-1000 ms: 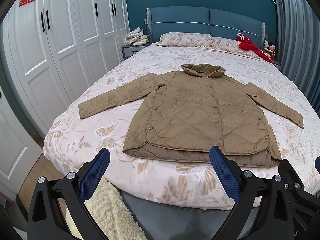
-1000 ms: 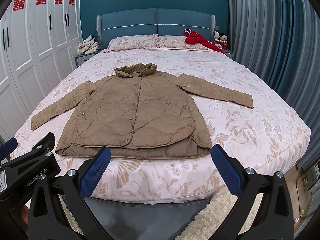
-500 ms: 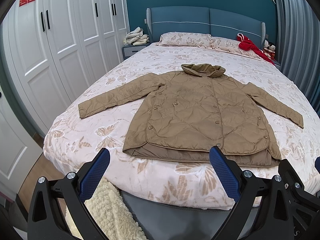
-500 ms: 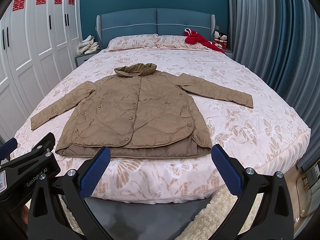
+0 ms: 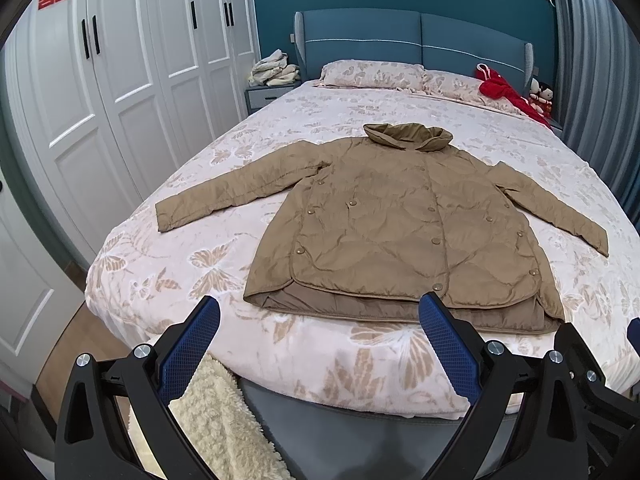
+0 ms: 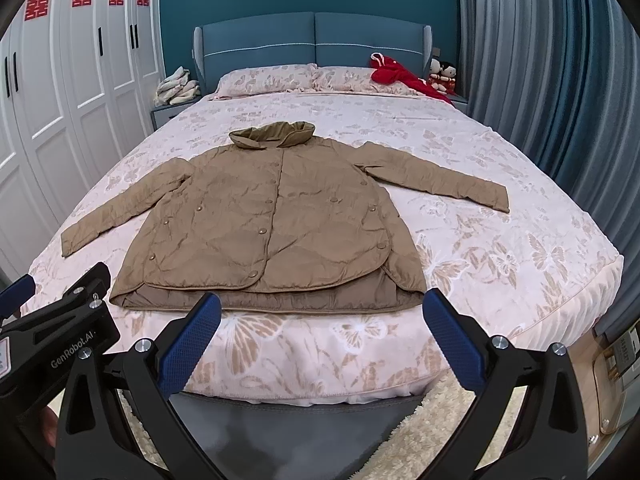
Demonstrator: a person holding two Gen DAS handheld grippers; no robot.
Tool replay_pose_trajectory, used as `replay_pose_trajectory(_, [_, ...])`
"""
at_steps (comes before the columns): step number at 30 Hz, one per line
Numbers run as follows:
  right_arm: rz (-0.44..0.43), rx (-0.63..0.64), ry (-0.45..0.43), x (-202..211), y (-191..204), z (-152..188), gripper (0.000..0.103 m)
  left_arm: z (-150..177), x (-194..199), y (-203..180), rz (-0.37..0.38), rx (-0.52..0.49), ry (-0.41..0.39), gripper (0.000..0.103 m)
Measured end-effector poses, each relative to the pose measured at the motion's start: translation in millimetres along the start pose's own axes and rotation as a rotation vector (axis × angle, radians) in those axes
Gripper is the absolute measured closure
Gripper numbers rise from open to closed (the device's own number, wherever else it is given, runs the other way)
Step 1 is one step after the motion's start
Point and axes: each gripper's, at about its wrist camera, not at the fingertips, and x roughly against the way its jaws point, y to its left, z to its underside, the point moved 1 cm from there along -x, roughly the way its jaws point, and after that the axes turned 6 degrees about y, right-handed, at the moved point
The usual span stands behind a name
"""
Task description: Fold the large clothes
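Both grippers are hanging out at the foot of the bed, doing nothing yet. The left gripper (image 5: 319, 330) has its blue pads spread wide with nothing between them, and the right gripper (image 6: 322, 328) is the same story: jaws gaping, empty, pointed up the bed toward the headboard.

The thing to fold is a tan quilted jacket (image 5: 400, 224), laid out flat and buttoned, front side up, on the floral bedspread (image 5: 168, 264). Its long axis runs straight away from the grippers: hem nearest them, just short of the mattress edge, collar at the far end toward the pillows (image 6: 276, 78). Both sleeves stick out sideways and angle slightly back toward the foot.

So here's what matters for the first move, I reckon. The left sleeve cuff (image 5: 168, 218) sits off toward the wardrobe (image 5: 132, 80) side, clearly the left gripper's job. The right sleeve cuff (image 6: 498, 200) reaches toward the curtain (image 6: 560, 80) side, closer to the right one. Neither tool is touching fabric; the hem is the nearest bit for both, while the cuffs need a reach out and forward. My guess is the sleeves get folded inward across the body first, each by its own side.
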Motion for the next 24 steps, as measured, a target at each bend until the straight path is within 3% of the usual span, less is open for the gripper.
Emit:
replay_pose_trajectory(5, [-0.020,-0.022,0.043,-26,-4,4,0.005,0,-9,-5,0.015,-0.007,0.016,0.005])
replay_pose_trajectory(11, [-0.044,-0.083,0.095,-59,-31,-16,0.005,-18,-32,-13,-0.049,-0.021,0.016,0.005])
replay_pose_trajectory(17, [-0.109,-0.268,0.205,-132,-103,-46,0.005,-41,-75,-9,-0.058,0.048,0.072,0.005])
replay_pose_trajectory(24, [-0.068,-0.446,0.154,-200,-196,-94,0.005,-75,-118,-14,-0.088,0.076,0.035,0.005])
